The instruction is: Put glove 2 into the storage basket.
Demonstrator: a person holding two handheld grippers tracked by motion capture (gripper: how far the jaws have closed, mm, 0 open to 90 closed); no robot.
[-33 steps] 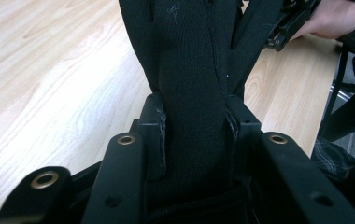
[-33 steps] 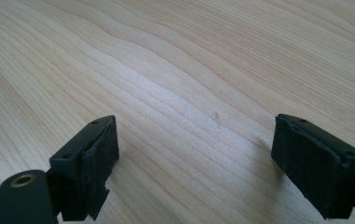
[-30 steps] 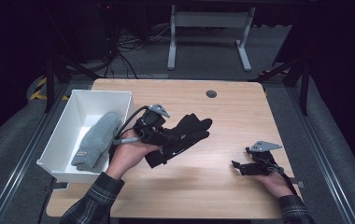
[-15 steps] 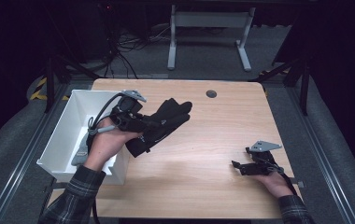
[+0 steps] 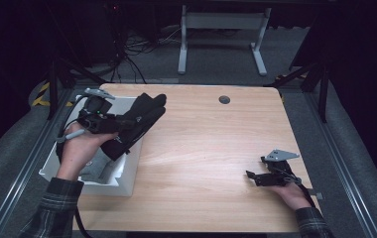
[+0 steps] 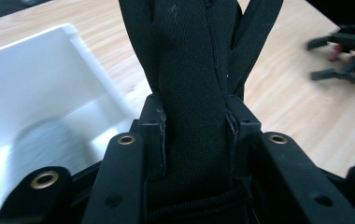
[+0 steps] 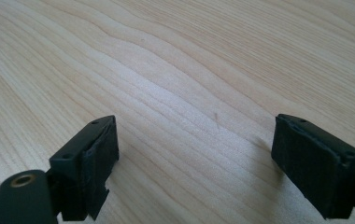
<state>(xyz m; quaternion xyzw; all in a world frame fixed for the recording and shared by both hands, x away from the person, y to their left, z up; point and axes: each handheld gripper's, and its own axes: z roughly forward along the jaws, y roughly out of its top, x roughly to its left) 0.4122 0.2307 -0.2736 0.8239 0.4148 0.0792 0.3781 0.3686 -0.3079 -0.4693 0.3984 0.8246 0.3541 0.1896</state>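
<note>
Black glove (image 5: pixel 138 121), plain, faint pale stitching along its seams. White bin (image 5: pixel 127 171), far left; grey cloth (image 5: pixel 94 166) inside it. Table (image 5: pixel 211 148): light wood, wavy grain (one dark round grommet (image 5: pixel 224 99) at the far edge). Both grippers black, left gripper (image 5: pixel 108 124), right gripper (image 5: pixel 256 177), with brass-coloured rivets. Sleeve (image 5: pixel 52 210): dark plaid.

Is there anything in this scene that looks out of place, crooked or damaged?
Nothing stands out. The left gripper holds a black glove over the white bin, where a grey item lies. The right gripper rests open on the bare table.
</note>
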